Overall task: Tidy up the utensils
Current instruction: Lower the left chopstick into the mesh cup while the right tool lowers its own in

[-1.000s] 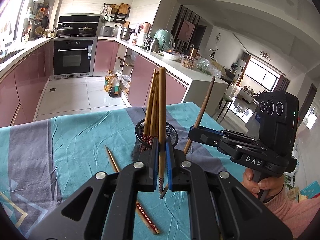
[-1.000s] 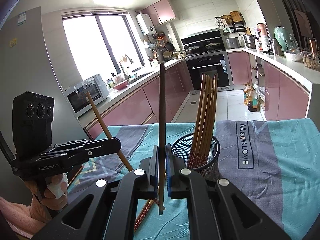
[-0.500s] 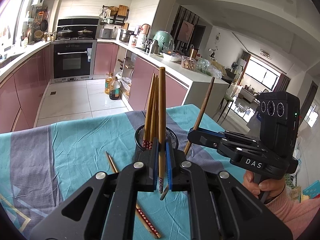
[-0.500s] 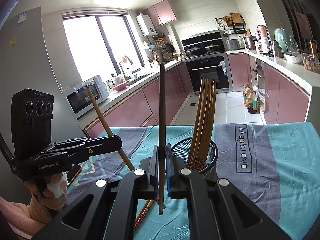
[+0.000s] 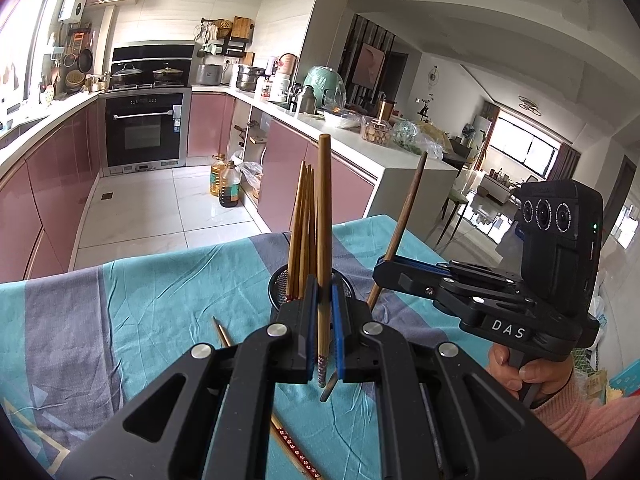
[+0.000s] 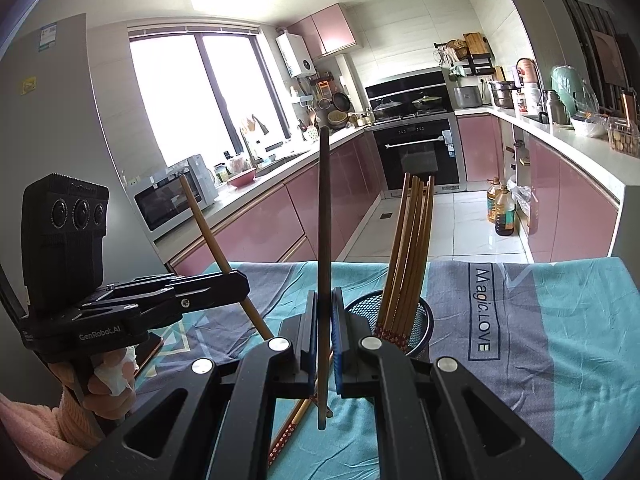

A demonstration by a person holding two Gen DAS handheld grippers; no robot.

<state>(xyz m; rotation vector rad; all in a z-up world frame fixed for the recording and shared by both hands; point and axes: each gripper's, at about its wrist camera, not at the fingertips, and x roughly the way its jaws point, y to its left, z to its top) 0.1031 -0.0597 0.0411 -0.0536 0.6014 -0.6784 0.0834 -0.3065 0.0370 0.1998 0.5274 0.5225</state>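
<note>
**Two chopsticks held upright beside the mesh holder**

On the left, the left gripper (image 5: 323, 332) is closed on a light wooden chopstick (image 5: 323, 240), its blue-lined fingers (image 5: 310, 320) pressing the stick low on its shaft. The stick stands close to vertical, patterned end down and blunt end up. From the right wrist view the same gripper (image 6: 236, 284) sits over the left part of the table, and its chopstick (image 6: 208, 232) leans with the top tilted away to the left.

On the teal and grey tablecloth (image 5: 160, 280) below lies a loose chopstick (image 5: 280, 432), running from a thin tip near the cloth's middle toward the near edge, where its red patterned end shows — partly hidden under the left gripper.

Toward the middle of the table stands the black mesh holder (image 6: 416, 320), with a bundle of chopsticks (image 6: 408, 248) upright in it, patterned ends down inside the basket. In the left wrist view the holder (image 5: 280, 284) is mostly screened by the gripper's fingers.

To the right, the right gripper (image 5: 386, 272) is clamped on a dark chopstick (image 5: 400, 232), which slants upward with its top tipped to the right. In its own camera that gripper (image 6: 323, 340) is shut tight on the dark stick (image 6: 324, 220) — the stick stands vertical just beside the holder's left rim, lower tip hanging above the cloth.
</note>
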